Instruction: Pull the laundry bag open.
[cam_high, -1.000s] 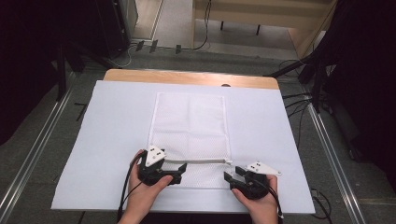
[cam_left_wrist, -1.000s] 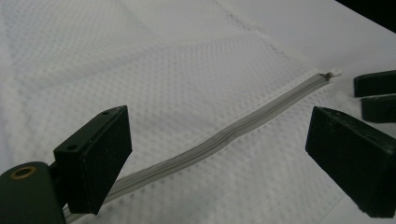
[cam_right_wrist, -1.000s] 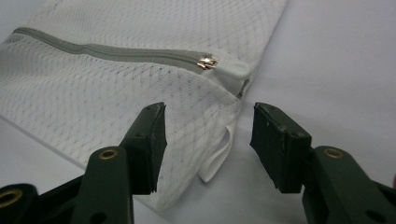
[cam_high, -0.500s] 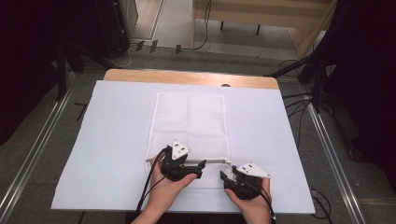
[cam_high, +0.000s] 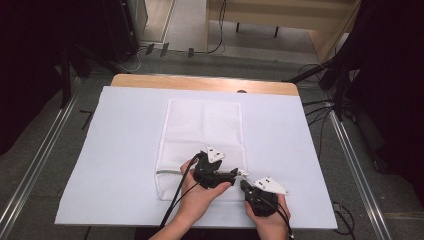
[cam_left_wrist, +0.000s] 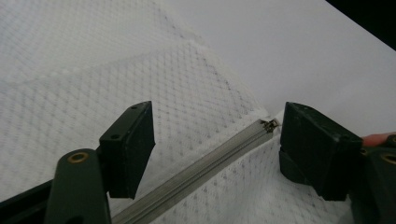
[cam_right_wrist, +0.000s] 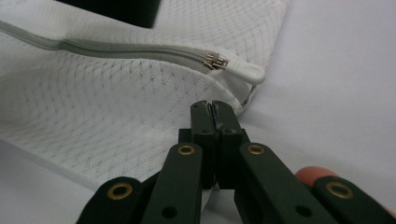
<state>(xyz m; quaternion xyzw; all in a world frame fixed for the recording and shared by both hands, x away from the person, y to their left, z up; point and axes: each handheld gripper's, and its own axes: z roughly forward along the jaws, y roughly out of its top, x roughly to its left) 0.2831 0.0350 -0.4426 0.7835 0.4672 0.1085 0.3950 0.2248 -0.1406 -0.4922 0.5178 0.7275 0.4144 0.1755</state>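
Sliding along the zip, the left gripper has crossed from the bag's 7 o'clock corner to its 5 o'clock corner in the past second, as the high view tells it, and now sits just beside the right gripper. The mesh bag lies flat mid-sheet on the white sheet, its zip running across the near end. I judge the zip to be nearly or wholly drawn shut, with the right gripper pinning the corner against the pull.

In the left gripper view the jaws stand released, wide apart, straddling the zip, with the slider at about 2 o'clock just beside the right-hand jaw. Nothing is grasped here.

In the right gripper view the jaws are clenched together at the bag's edge; whether a fold of mesh is pinched between them I cannot tell. The slider sits at 12 o'clock, hard against the white end tab.

Around the table: cables on the floor, rails either side, nothing on the sheet to hinder the hands
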